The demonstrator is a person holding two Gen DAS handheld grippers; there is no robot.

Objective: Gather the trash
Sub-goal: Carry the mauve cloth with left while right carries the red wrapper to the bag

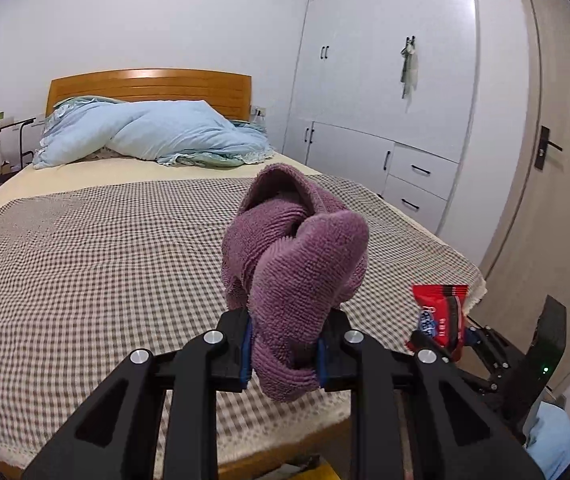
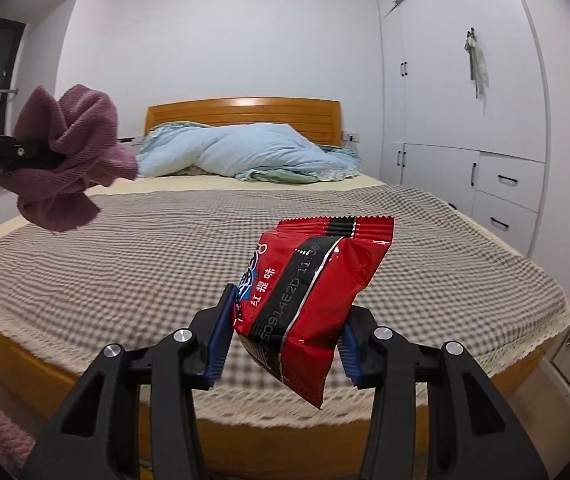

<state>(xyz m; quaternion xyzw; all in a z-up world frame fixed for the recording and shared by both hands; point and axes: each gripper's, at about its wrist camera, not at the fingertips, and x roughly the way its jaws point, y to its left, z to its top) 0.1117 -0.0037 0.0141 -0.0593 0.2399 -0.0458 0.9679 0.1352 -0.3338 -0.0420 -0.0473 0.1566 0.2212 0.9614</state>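
Two handheld grippers raised above the foot of a bed, each clamped on an item.

The right gripper [image 2: 285, 344] reaches level toward the headboard, jaws closed on the lower part of a red snack wrapper [image 2: 313, 304] whose long axis stands upright, crimped end on top. The left gripper [image 1: 285, 354], alongside and equally level, has jaws clenched on a bunched purple towel [image 1: 301, 256] rising above them. Beyond lie the checked bedspread [image 1: 97, 248] and a blue duvet [image 1: 153, 132].
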